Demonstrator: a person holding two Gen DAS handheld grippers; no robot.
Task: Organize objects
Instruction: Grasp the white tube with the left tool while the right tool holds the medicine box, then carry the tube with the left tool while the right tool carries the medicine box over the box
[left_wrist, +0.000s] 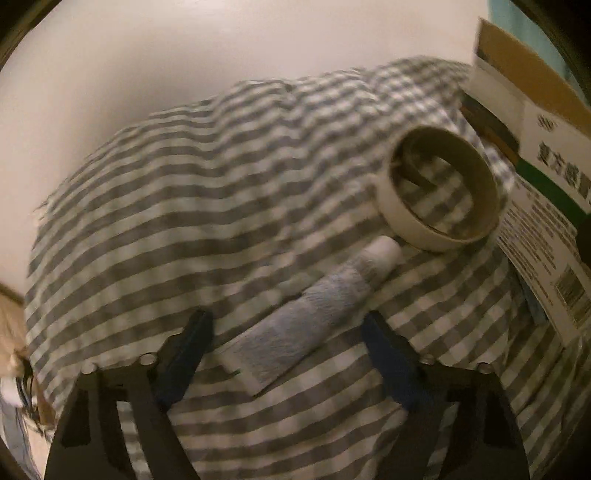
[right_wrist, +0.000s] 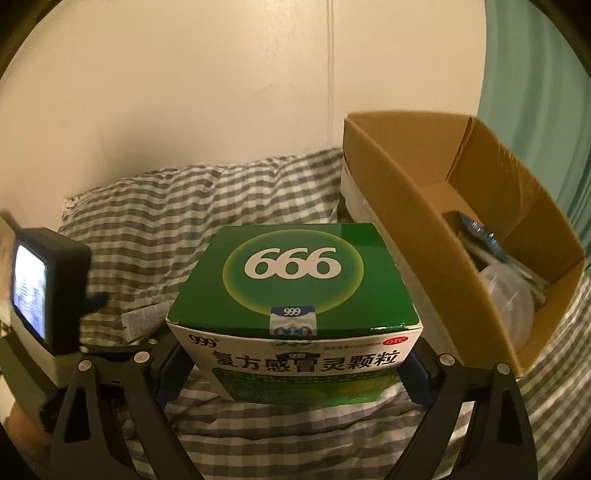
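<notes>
My right gripper is shut on a green and white medicine box, its fingers pressing the box's left and right sides just above the checked bedspread. The box also shows at the right edge of the left wrist view. My left gripper is open, its jaws standing either side of a pale blue tube with a white cap that lies on the cloth. A cardboard tape ring lies just beyond the tube's cap.
An open cardboard box stands right of the medicine box, with plastic items inside. A cream wall is behind the bed. The left gripper's body with a small screen is at the left of the right wrist view.
</notes>
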